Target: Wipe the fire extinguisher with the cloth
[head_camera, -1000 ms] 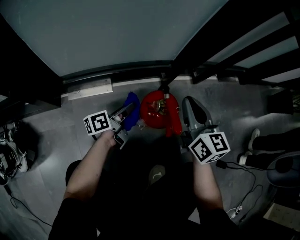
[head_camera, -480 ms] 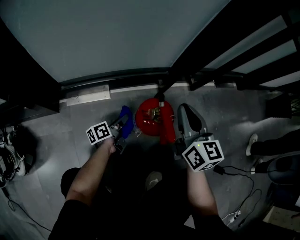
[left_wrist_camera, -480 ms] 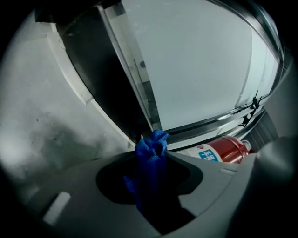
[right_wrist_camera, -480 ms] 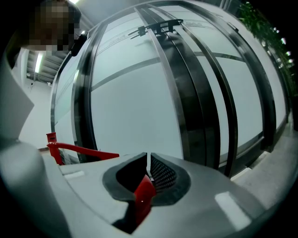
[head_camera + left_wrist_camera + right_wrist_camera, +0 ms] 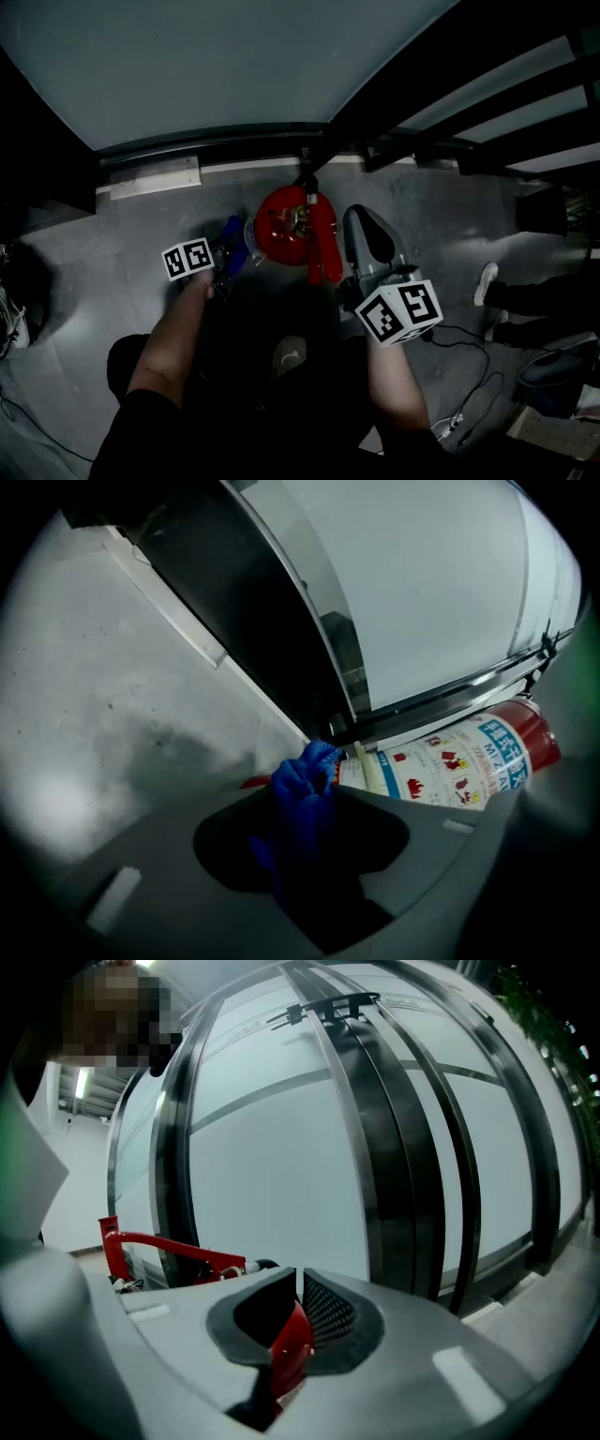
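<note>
Fire extinguisher (image 5: 281, 234) is standing upright on the grey floor (image 5: 141, 234), red top and handle facing up at me in the head view. I'm holding the left gripper (image 5: 228, 251) just left of the extinguisher, jaws clenched on the blue cloth (image 5: 231, 234). In the left gripper view the cloth (image 5: 302, 789) is bunching up out of the left gripper (image 5: 309, 827) and its tip is pressing right up against the extinguisher's body (image 5: 469, 761), beside the white printed label; I can't tell exactly how much of it is touching. I'm holding the right gripper (image 5: 354, 225) just right of the extinguisher, alongside its red handle. In the right gripper view the right gripper (image 5: 298, 1321) is showing jaws nearly together with a red piece pinched between them, which looks like part of the extinguisher's handle; more of the red handle (image 5: 178, 1251) is showing off to the left with a bit of black hose by it. A frosted glass wall (image 5: 234, 66) with a dark frame is running just behind the extinguisher. Cables (image 5: 478, 366) are lying on the floor well to the right of the extinguisher, and a person's white shoe (image 5: 486, 279) is showing further right of the extinguisher. Both my forearms are reaching in from the near side of the extinguisher.
</note>
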A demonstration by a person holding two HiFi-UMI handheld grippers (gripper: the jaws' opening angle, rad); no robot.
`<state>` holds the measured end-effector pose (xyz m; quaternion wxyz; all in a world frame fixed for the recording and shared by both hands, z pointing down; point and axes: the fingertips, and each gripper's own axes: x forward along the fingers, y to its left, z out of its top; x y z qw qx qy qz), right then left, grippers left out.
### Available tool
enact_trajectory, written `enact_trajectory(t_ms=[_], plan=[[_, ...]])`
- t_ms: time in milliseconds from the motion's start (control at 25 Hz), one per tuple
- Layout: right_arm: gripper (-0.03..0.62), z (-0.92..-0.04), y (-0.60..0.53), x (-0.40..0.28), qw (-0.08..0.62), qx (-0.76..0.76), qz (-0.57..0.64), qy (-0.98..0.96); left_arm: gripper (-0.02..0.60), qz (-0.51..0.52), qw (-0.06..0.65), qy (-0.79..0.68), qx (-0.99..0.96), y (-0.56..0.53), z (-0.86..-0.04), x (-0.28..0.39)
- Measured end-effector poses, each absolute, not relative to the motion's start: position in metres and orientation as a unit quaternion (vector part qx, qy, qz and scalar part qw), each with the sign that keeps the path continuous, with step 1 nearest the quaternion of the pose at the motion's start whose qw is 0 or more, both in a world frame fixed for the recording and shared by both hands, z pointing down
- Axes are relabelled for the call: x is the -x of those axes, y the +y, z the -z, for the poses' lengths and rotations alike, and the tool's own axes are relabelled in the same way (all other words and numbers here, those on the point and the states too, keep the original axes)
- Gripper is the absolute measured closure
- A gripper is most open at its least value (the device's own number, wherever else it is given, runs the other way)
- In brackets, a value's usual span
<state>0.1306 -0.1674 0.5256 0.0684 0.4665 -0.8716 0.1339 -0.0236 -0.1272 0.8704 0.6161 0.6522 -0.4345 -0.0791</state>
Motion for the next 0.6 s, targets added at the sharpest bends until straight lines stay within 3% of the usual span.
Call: enact_trajectory(t_ms=[440,600], plan=[[0.568,-0.531,-0.166,-0.137,0.081,-0.466,-0.133,-0.871,0.423,0.054,0.636,-0.478,-0.603,-0.129,-0.898,0.029],[0.568,-0.533,-0.171,-0.144,0.081,-0.480,-0.125,-0.864,0.425,0.086,0.590,-0.526,-0.607,-0.144,-0.864,0.049]])
